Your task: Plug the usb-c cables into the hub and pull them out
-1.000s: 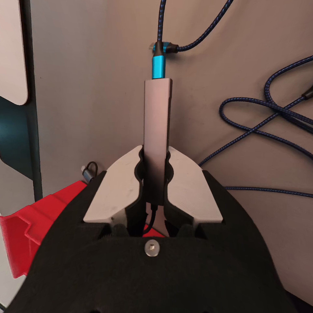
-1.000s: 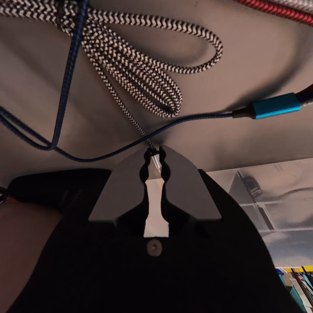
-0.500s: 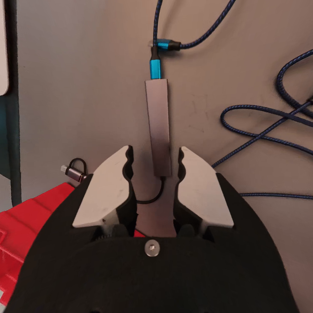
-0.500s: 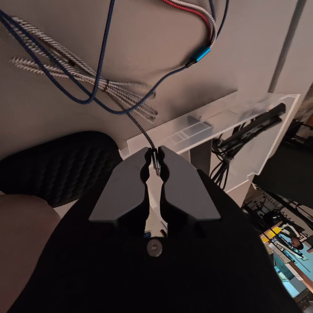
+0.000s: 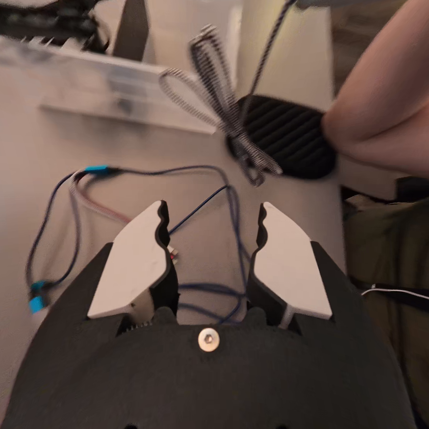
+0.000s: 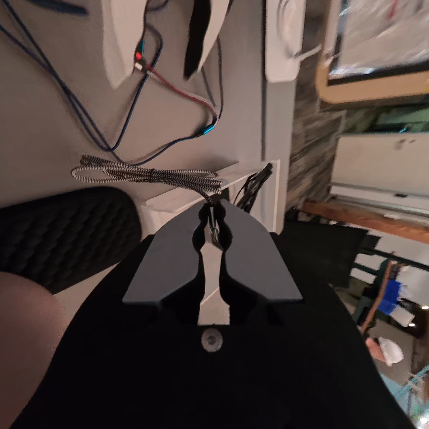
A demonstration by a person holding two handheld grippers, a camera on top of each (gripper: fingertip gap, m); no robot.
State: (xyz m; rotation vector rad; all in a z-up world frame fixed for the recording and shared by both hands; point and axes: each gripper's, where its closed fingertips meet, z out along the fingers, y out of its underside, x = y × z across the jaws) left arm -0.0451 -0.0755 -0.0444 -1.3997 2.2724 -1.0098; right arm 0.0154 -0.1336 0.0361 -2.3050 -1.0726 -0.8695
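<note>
Left wrist view:
- Left hand-held gripper (image 5: 212, 204), white fingers on black body: jaws wide apart, nothing between. 1 s ago it clamped the slim grey metal usb hub; 0.5 s ago it had let go; the hub is no longer in this view, position unknown.
- Thin dark-blue braided usb-c cables w/ bright blue plug shells (image 5: 96, 168): loose on the beige tabletop (image 5: 116, 148), toward its left edge.
- Pale red-and-white braided cable (image 5: 97, 206): lies beside the blue ones.
- Black-and-white zigzag braided cable bundle (image 5: 222, 109): lifted off the tabletop, blurred.
- Person's bare forearm (image 5: 383, 97), upper right.

Right wrist view:
- Right hand-held gripper (image 6: 212, 204), dark grey fingers: jaws pinched on the zigzag cable's metal usb-c plug (image 6: 213, 226); bundle hangs past the tips. Grip same as 1 s ago, but raised clear of the tabletop.
- Clear plastic tray (image 6: 185, 202), by the tabletop edge.

Assessment: hub released, one blue plug was still seated 0.5 s ago. Zigzag plug prob. next for insertion; hub needs re-gripping first.
</note>
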